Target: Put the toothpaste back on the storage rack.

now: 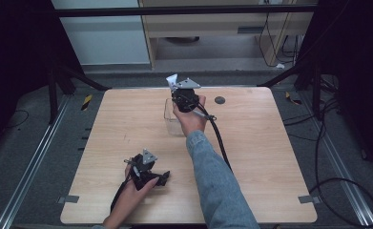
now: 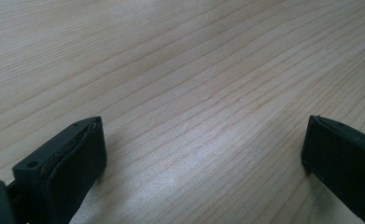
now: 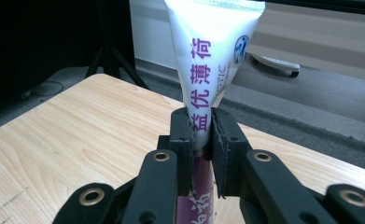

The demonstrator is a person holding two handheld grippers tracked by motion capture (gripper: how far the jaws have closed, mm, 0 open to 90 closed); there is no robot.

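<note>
clamping a white tube [image 3: 211,46] between its two black jaws, the right gripper [image 3: 201,140] holds it upright in the middle of the right gripper view, the crimped flat end near the top edge of the frame and purple characters running down its face (the lower part, where the print turns purple, drops out of sight behind the jaws). in the high view the same gripper [image 1: 186,98] sits in the upper centre of the frame, in a hand whose denim sleeve [image 1: 216,183] comes up from the bottom edge, and the tube's white end [image 1: 172,79] pokes out above it. just below and left of that hand stands a clear box [image 1: 170,117] on the wooden table [image 1: 270,157]; whether the tube touches it cannot be told. low and left in the high view, the left gripper [image 1: 164,177] rests on the table in the other hand. its jaws stand wide apart in the left gripper view [image 2: 203,154], with bare wood grain between them.
</note>
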